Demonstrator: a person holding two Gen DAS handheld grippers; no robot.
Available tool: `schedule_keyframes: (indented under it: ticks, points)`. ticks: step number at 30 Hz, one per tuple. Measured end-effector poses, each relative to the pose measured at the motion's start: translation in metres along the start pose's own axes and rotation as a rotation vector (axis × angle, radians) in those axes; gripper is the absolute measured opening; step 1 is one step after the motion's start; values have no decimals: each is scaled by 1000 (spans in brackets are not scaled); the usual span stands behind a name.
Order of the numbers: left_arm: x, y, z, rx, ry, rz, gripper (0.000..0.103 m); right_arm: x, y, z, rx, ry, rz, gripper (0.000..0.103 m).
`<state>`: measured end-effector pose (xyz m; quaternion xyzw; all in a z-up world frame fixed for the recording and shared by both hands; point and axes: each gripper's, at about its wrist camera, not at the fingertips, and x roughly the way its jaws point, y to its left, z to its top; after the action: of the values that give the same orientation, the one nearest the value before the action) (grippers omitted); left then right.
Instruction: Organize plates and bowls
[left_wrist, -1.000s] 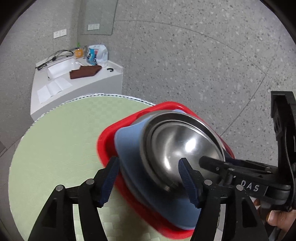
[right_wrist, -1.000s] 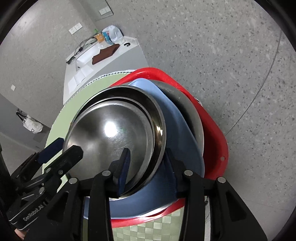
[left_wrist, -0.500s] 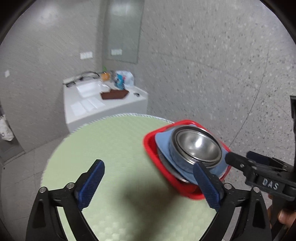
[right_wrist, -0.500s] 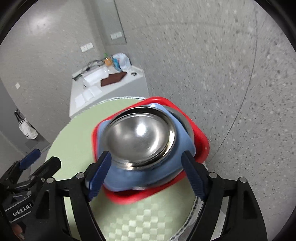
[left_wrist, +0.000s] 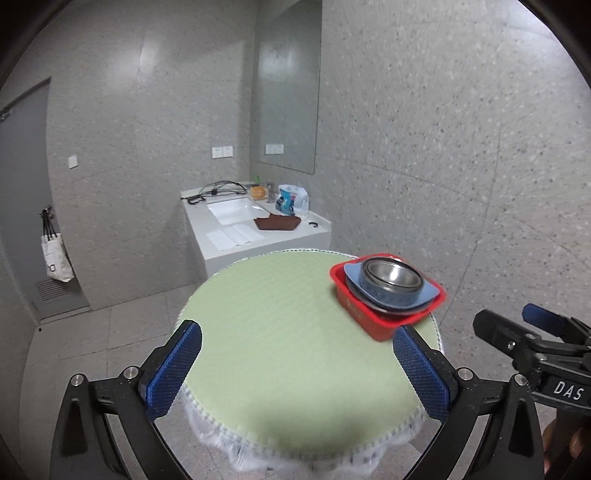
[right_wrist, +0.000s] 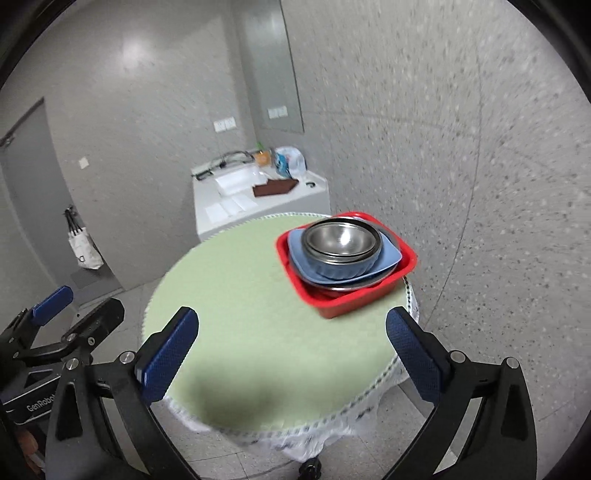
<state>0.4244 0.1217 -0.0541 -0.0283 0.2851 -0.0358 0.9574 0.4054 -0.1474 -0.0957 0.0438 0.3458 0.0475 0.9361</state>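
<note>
Both grippers were empty at this moment. The left gripper (left_wrist: 297, 363) had its jaws spread wide, nothing between the blue pads, and it was held above the near edge of the round table (left_wrist: 280, 350). The right gripper (right_wrist: 291, 354) likewise had its jaws fully apart and gripped nothing; it too was poised over the near edge, with the left gripper's body visible beside it at the lower left of the right wrist view.

Farther out, all the tableware in view sat in one stack at the far right edge of the table. A red tray (right_wrist: 364, 293) rested on the green cover, one corner close to the table's rim. Inside it lay a steel plate, of which only a strip of rim showed, then a blue plate (right_wrist: 386, 256), then a blue-walled bowl (right_wrist: 341, 269), and nested steel bowls (right_wrist: 338, 242) on top. The rest of the table carried nothing.

As a judgement, the organizing appeared complete or nearly so: plates lay below, bowls above, everything gathered in the tray, and neither gripper was near the stack. No loose dish remained in view. Beyond the table stood a white counter (left_wrist: 255, 232) with a sink, well apart from the task.
</note>
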Motion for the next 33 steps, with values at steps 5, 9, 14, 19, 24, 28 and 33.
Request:
schedule_keyframes:
  ticks: [5, 9, 14, 19, 24, 28, 33]
  points:
    - [-96, -8, -22, 19, -50, 23, 102, -67, 14, -19, -8, -56, 18, 103]
    - [-157, -20, -41, 11, -85, 33, 102, -109, 17, -29, -23, -99, 31, 103]
    - [-227, -41, -67, -2, -125, 62, 102, -157, 16, -45, -53, -144, 55, 103]
    - [-285, -69, -95, -28, -139, 88, 102, -202, 5, -63, -81, -158, 83, 103]
    - [-333, -98, -120, -46, -135, 110, 102, -245, -10, -84, -92, -167, 89, 103]
    - [-370, -111, -132, -43, -144, 115, 102, -276, -17, -99, -90, -169, 96, 103]
    - [-409, -122, -142, -36, -169, 109, 102, -308, -16, -111, -99, -199, 90, 103]
